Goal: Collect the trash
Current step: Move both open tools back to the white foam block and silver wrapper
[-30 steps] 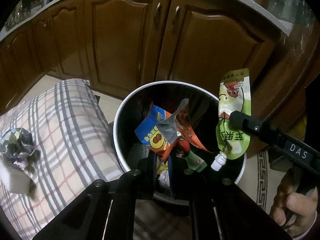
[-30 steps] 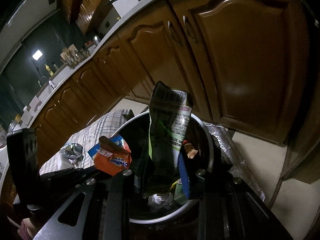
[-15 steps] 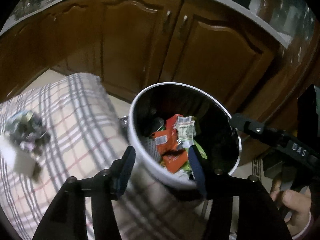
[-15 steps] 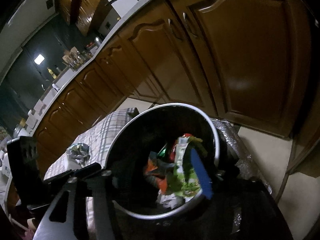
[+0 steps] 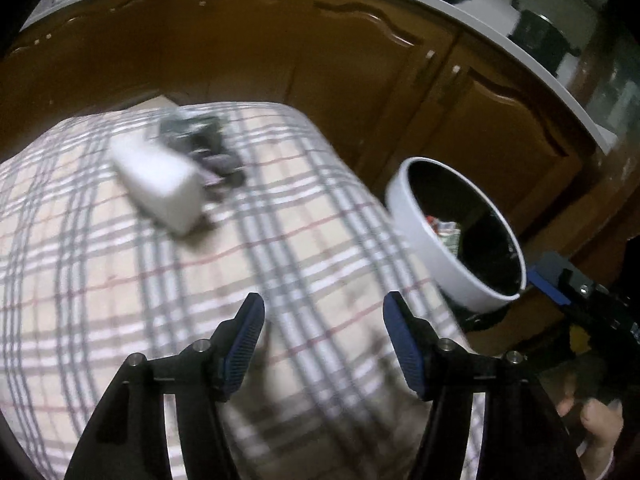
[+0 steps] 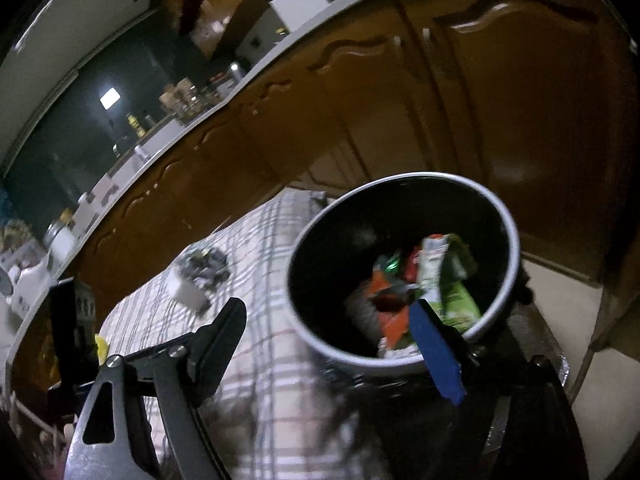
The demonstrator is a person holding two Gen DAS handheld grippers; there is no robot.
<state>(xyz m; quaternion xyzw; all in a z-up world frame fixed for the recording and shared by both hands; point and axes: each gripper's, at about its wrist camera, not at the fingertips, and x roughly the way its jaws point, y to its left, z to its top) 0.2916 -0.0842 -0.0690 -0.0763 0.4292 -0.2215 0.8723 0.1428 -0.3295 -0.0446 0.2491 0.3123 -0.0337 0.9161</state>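
motion-blurred white box (image 5: 158,184) and crumpled wrapper (image 5: 204,140), bin (image 5: 440,248) contents mostly hidden by its wall

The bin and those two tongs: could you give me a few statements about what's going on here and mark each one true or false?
1. The left tongs are shut on a wrapper. False: they are open and hold nothing.
2. The bin has wrappers inside. True.
3. The right tongs are open. True.
4. The plaid cloth has nothing on it. False: a white box and a dark crumpled wad lie there.
5. The bin stands on top of the counter. False: it sits low, before the cabinet doors.
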